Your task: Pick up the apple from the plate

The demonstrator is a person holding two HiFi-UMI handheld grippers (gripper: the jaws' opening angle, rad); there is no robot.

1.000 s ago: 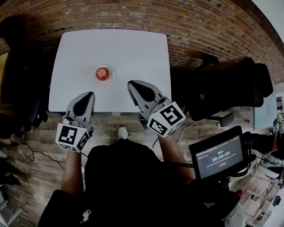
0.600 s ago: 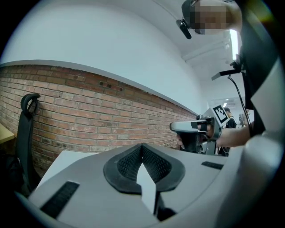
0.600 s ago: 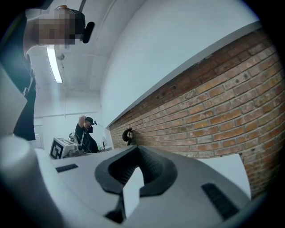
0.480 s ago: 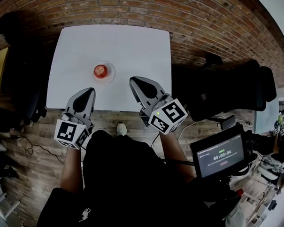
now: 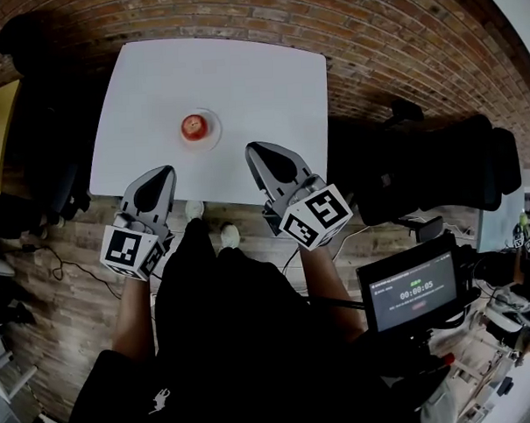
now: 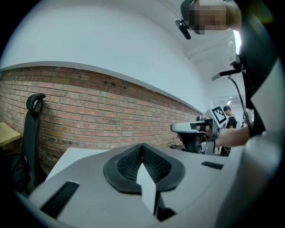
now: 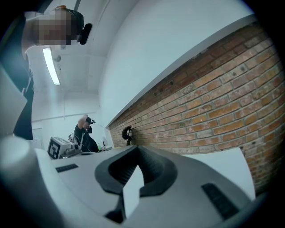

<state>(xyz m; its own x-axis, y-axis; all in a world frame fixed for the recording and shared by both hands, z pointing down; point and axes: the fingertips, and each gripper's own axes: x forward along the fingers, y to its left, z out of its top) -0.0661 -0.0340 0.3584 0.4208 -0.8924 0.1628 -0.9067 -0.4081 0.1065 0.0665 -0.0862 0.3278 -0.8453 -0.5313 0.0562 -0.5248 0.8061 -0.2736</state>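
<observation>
Apple (image 5: 193, 125), red, sits on a small white plate (image 5: 212, 137) mid-table, a little left of centre. Left gripper (image 5: 163, 177) and right gripper (image 5: 255, 154) both hang over the table's near edge, well apart from the plate. Each has its jaws closed tip to tip, with nothing between them. Only plain tabletop lies between the grippers and the plate, and the apple is nearer the left gripper's line.

Around:
- black office chair (image 5: 438, 168) just right of the table
- dark chair-like bulk (image 5: 33, 111) on the left
- small screen (image 5: 407, 288) showing a timer, near right
- cables (image 5: 58, 281) on the floor, near left

Table (image 5: 241, 76) is white and matt, its far edge toward a brick wall (image 5: 371, 35). Floor (image 5: 77, 320) is wood plank. Gripper views show white wall above the brick and a ceiling strip light (image 7: 51, 67).
</observation>
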